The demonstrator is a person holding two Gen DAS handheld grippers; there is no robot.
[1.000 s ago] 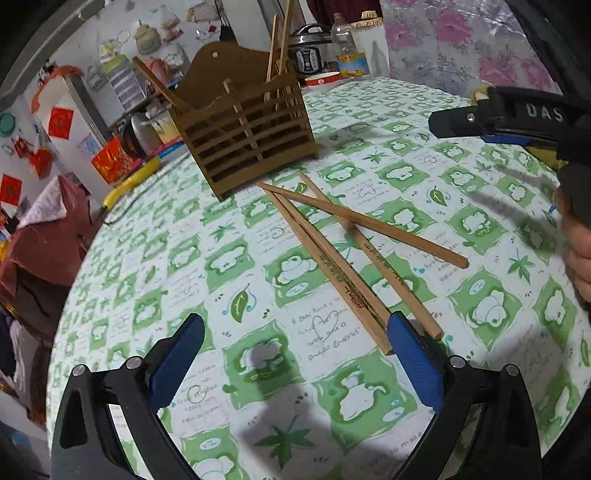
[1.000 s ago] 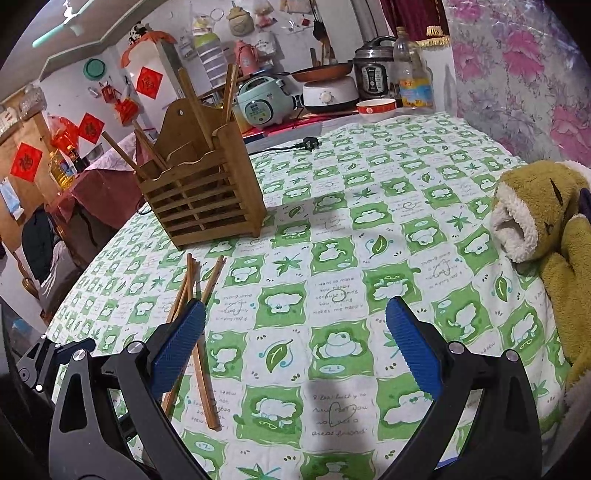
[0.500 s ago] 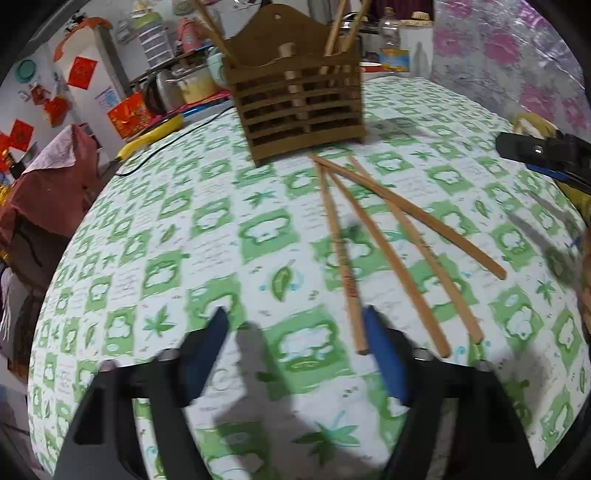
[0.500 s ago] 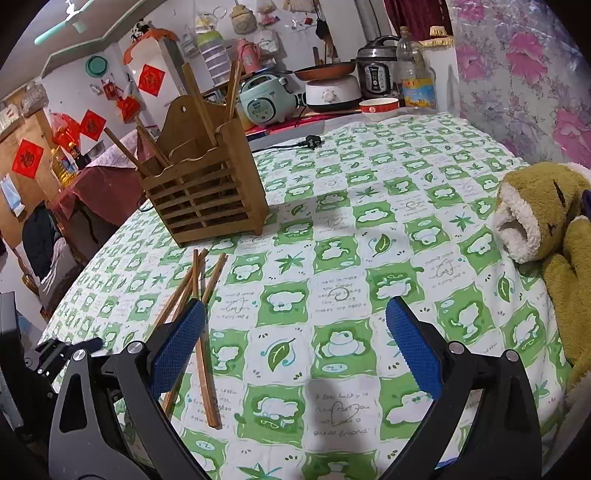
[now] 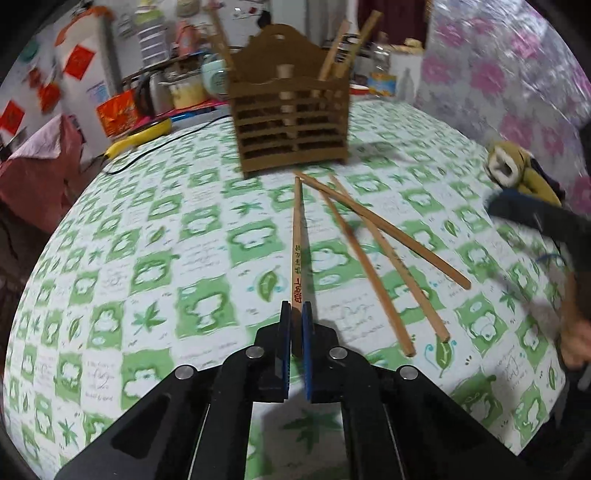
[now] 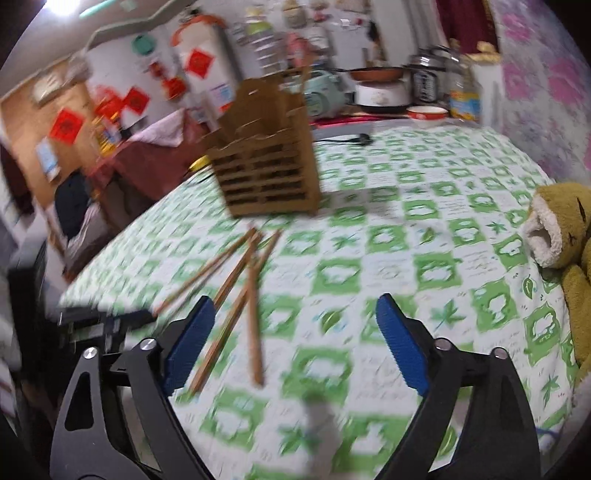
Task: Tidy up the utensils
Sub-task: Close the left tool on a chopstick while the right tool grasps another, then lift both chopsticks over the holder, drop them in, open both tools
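left tongs (image 5: 295,325) now clamped on chopstick (image 5: 296,240) | holder (image 5: 291,122) straight ahead; insertion judged next | right tongs (image 6: 295,343) held wide, nothing gripped

A round bench covered in a green-and-white checked cloth printed with leaves and frogs (image 5: 155,266) spreads out ahead of both pairs of jaws. Beyond its far edge stands a cluttered counter carrying a pale green rice cooker (image 6: 325,101), a white cooker with a copper-coloured pan (image 6: 380,92) and a red-rimmed bowl (image 6: 426,110). Red paper squares (image 6: 66,123) hang on the white wall and wooden door to the left. A pink-flowered curtain (image 5: 491,77) fills the right side. A bright ceiling light (image 6: 64,5) glows at upper left.
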